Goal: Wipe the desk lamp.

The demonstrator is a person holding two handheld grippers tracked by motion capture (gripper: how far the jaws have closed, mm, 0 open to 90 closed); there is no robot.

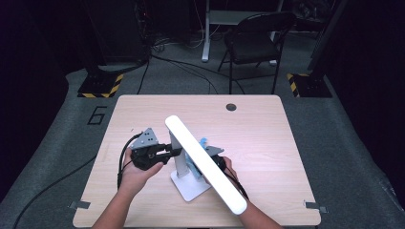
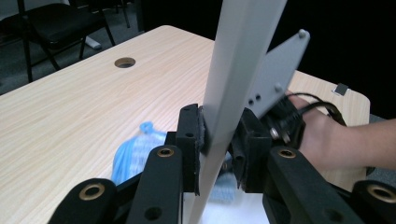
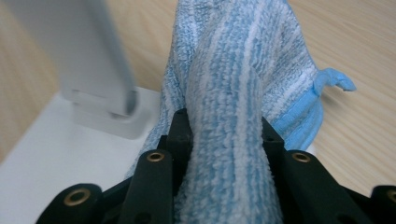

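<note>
A white desk lamp stands near the table's front middle, on a flat base [image 1: 191,187] with an upright post [image 1: 180,161]. Its long head bar [image 1: 205,162] slants over the post. My left gripper [image 1: 175,151] comes in from the left and is shut on the post [image 2: 233,70], its pads [image 2: 201,135] pressing both sides. My right gripper [image 3: 226,130] is shut on a blue-and-white striped cloth [image 3: 233,70], bunched between its jaws next to the lamp's foot [image 3: 102,112] and over the base [image 3: 60,158]. From above, the cloth [image 1: 203,142] peeks out behind the bar, beside the right gripper's grey plate [image 1: 214,150].
The light wooden table [image 1: 258,138] has a round cable hole [image 1: 231,107] near its far edge. A black folding chair [image 1: 253,40] stands on the floor beyond it. The left gripper's cable [image 1: 122,162] loops over the table's left part. Tape tabs mark the front corners.
</note>
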